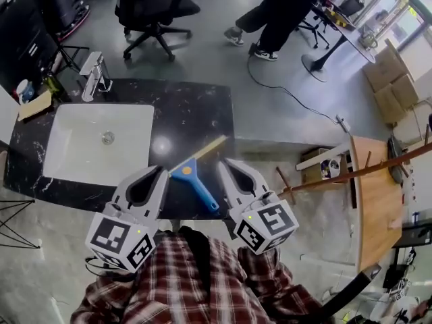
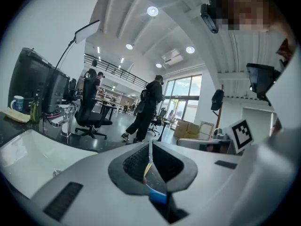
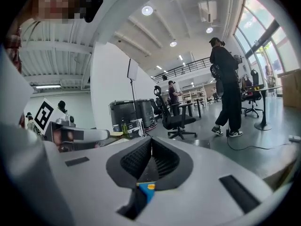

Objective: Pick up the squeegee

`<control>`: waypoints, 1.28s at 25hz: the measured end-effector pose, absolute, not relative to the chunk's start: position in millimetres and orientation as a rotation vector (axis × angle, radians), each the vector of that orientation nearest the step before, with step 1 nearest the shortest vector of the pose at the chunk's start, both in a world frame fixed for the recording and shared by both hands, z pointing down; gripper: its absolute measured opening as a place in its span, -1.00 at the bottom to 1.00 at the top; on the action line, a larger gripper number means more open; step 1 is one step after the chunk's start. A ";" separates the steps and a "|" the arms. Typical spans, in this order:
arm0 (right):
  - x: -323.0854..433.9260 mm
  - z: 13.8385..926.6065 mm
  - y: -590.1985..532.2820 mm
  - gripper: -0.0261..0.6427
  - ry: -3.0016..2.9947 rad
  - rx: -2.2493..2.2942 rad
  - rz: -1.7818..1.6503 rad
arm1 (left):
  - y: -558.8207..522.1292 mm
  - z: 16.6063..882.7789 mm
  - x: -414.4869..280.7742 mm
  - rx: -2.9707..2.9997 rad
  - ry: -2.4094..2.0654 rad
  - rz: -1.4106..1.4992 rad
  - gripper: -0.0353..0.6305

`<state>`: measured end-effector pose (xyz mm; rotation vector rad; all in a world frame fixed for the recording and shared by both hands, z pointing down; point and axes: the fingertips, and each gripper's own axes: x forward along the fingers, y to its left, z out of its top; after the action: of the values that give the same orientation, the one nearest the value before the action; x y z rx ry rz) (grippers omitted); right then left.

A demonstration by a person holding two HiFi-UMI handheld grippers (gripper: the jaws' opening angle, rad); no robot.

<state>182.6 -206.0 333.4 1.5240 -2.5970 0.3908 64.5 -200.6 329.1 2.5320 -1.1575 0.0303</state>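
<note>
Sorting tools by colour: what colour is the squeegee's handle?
The squeegee handle is blue; head view shows it best.

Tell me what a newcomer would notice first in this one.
A blue squeegee lies on the black counter, between the shut left gripper and the shut right gripper. A white sink is set in the counter to its left. A person stands on the floor beyond.

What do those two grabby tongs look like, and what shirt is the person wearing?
The left tongs and right tongs are pale grey plastic, pointed like beaks, with dark ribbed pads inside. Each carries a white cube printed with black square markers. The person wears a checked shirt in red, white and dark stripes.
</note>
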 end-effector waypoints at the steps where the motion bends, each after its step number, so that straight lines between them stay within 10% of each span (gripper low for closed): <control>1: 181.7 333.8 -209.1 -0.89 -2.596 1.504 0.389 | -202.2 329.0 63.7 2.526 -1.170 0.027 -0.80; 8: 180.0 326.9 -225.9 -0.84 -2.611 1.460 0.406 | -211.1 332.5 58.5 2.507 -1.208 0.013 -0.80; 17: 171.3 319.0 -240.1 -0.26 -2.609 1.370 0.401 | -217.5 332.5 49.3 2.500 -1.218 -0.006 -0.80; 32: 151.1 445.5 -208.2 -0.22 -2.211 0.975 0.550 | -211.6 374.2 33.5 2.381 -1.200 -0.015 -0.80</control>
<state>151.1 -208.2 445.5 0.9753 -2.2111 0.5503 33.5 -211.6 374.2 2.3806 -1.1999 -0.0151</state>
